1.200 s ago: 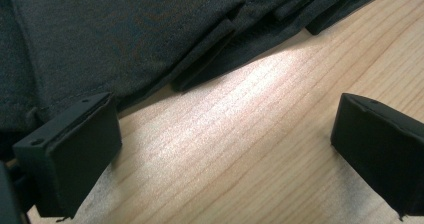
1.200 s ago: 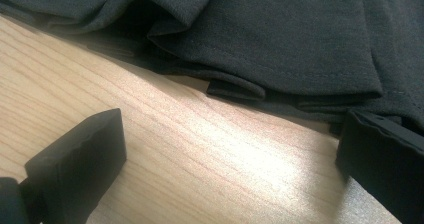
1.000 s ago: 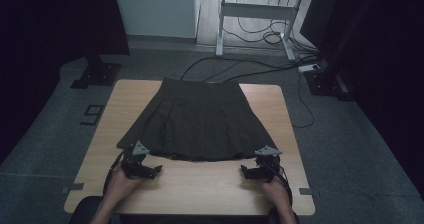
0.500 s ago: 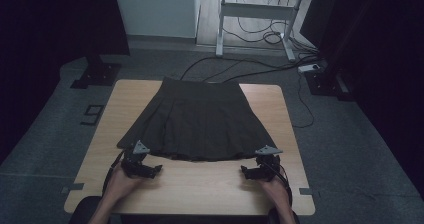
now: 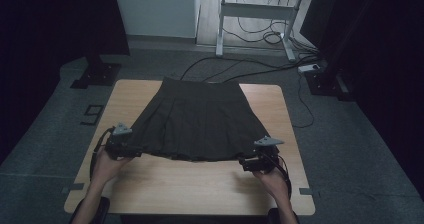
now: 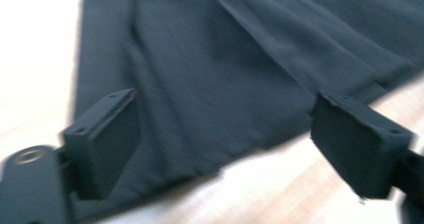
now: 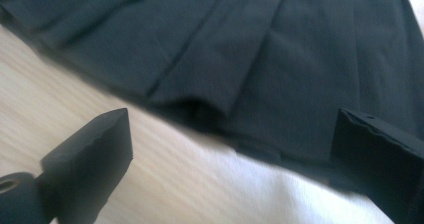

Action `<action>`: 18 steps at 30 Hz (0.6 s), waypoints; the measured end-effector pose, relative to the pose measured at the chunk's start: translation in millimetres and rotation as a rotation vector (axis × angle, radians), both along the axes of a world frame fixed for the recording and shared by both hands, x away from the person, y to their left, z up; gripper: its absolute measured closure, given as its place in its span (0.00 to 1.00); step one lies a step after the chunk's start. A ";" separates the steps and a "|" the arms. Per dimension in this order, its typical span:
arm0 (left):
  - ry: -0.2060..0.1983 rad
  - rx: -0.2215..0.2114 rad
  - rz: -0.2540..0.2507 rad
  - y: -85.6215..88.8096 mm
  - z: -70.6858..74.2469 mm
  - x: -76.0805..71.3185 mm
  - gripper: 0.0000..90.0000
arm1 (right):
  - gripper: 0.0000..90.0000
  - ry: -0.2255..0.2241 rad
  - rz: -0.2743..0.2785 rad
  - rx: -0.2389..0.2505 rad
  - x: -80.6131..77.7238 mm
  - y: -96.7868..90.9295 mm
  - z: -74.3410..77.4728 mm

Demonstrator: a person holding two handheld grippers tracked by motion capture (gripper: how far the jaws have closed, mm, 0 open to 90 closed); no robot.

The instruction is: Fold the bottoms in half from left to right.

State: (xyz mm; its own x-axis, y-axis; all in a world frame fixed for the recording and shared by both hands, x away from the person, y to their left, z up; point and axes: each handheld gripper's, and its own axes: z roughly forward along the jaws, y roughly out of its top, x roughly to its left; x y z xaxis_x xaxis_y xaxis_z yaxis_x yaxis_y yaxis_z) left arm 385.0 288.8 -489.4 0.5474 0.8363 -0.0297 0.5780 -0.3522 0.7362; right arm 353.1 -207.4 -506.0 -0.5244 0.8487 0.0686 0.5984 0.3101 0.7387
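Observation:
A dark pleated skirt (image 5: 200,116) lies flat on the wooden table (image 5: 190,189), waistband at the far edge and hem toward me. My left gripper (image 5: 131,149) sits at the hem's left corner, its jaws wide apart. In the left gripper view that gripper (image 6: 225,101) has the skirt (image 6: 225,49) corner between its jaws, which have just been closing and do not press on it. My right gripper (image 5: 246,163) is at the hem's right corner. In the right gripper view it (image 7: 232,116) frames the skirt (image 7: 250,44) hem, jaws apart and just closing a little.
Bare wood runs along the near side and both sides of the skirt. Beyond the table, cables (image 5: 250,69) cross the grey floor toward a desk frame (image 5: 255,14). Black stands (image 5: 97,74) flank the table's far corners.
Both hands have lifted a little at the hem corners. The left gripper has shifted outward to the left. The skirt lies as before.

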 end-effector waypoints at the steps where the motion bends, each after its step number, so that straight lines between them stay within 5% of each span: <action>1: 0.001 0.002 -0.001 2.3 0.3 4.8 0.19 | 0.09 -0.003 0.001 0.003 2.3 2.4 2.9; 5: 0.009 0.024 0.010 5.6 -3.8 17.1 0.34 | 0.17 0.008 0.019 0.001 11.3 9.8 7.9; 9: 0.043 0.006 0.066 15.0 -25.1 28.9 0.51 | 0.33 0.034 -0.005 -0.001 27.7 19.9 1.2; 12: 0.093 0.055 0.055 14.6 -44.0 30.3 0.60 | 0.45 0.069 -0.022 -0.030 34.2 20.4 -13.1; 14: 0.089 0.043 0.047 14.3 -46.6 29.3 0.64 | 0.51 0.117 -0.017 -0.065 37.5 19.4 -25.0; 18: 0.089 0.054 0.038 8.3 -46.0 26.1 0.71 | 0.57 0.103 -0.019 -0.111 38.9 20.3 -28.7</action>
